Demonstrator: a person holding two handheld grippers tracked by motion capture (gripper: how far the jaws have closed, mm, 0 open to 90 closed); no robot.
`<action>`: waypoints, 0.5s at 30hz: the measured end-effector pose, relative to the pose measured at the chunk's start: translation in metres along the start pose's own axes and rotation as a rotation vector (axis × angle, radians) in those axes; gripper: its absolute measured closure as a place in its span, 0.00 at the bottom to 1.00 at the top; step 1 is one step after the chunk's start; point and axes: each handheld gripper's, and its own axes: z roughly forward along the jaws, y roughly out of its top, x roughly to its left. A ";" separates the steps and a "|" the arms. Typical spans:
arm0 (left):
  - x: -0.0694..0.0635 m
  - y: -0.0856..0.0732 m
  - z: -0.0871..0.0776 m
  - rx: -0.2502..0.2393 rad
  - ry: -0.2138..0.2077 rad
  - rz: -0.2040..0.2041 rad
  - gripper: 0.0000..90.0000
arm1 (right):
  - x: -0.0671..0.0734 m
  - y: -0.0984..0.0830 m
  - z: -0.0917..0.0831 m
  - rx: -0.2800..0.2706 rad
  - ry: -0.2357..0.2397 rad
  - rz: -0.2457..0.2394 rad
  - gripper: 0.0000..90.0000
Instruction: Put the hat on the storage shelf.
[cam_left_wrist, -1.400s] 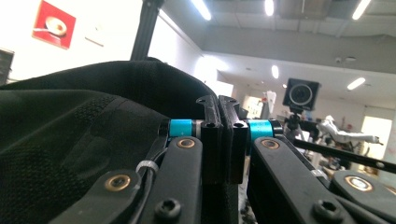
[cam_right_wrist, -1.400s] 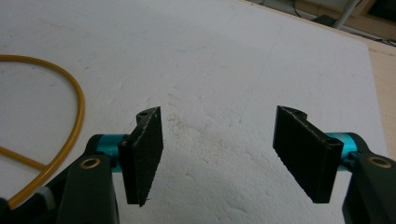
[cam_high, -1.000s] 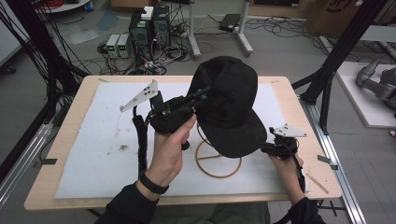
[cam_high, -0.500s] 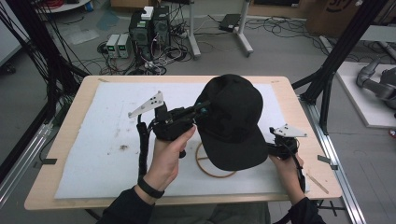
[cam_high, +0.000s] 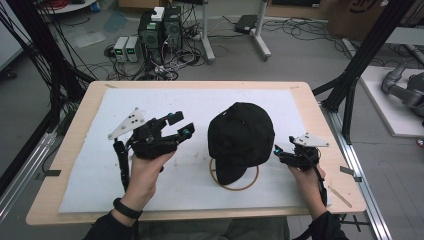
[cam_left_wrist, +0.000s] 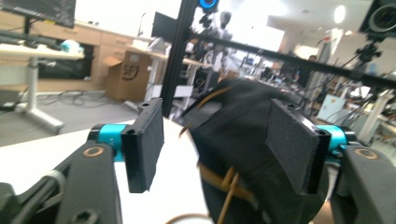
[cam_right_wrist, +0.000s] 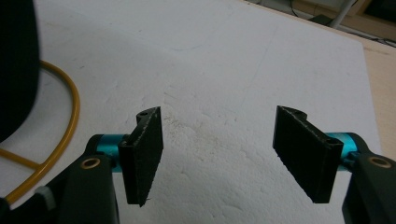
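Change: since the earlier shots, you let go of the black cap (cam_high: 241, 135) and pulled your left gripper (cam_high: 181, 126) back off to the left. A second ago it was pinching the cap's left side up in the air; at this moment the cap sat on its own on the wooden stand (cam_high: 234, 178), so I'd say the hanging part was basically done.

High view: the cap was perched on the stand near the middle of the white mat (cam_high: 100, 175), brim pointing down toward you. Your left gripper hovered just left of it, clear of the fabric, jaws spread wide and holding nothing. Your right gripper (cam_high: 278, 151) sat just beside the cap's right edge, low by the mat; couldn't tell if it touched.

Left gripper view: the cap (cam_left_wrist: 243, 140) was dead ahead, a bit blurry, looming past the right pad (cam_left_wrist: 290, 142), with the stand's tan wire (cam_left_wrist: 227, 186) peeking out below. Jaws were wide apart, nothing between them.

Right gripper view: both jaws were wide open over bare mat (cam_right_wrist: 224, 70), empty. The cap (cam_right_wrist: 16, 65) was a dark blob at the far left edge, the stand's ring (cam_right_wrist: 65, 121) curving under it, off to the side of the jaws.
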 end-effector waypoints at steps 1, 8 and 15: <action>0.004 -0.002 -0.004 0.012 0.022 0.016 0.38 | 0.000 0.000 0.000 0.001 0.000 0.001 0.36; 0.032 -0.024 -0.030 0.114 0.148 0.079 0.30 | -0.002 0.000 -0.001 -0.007 0.000 0.017 0.36; 0.055 -0.044 -0.052 0.183 0.293 0.169 0.28 | -0.005 0.000 0.000 -0.015 -0.002 0.053 0.35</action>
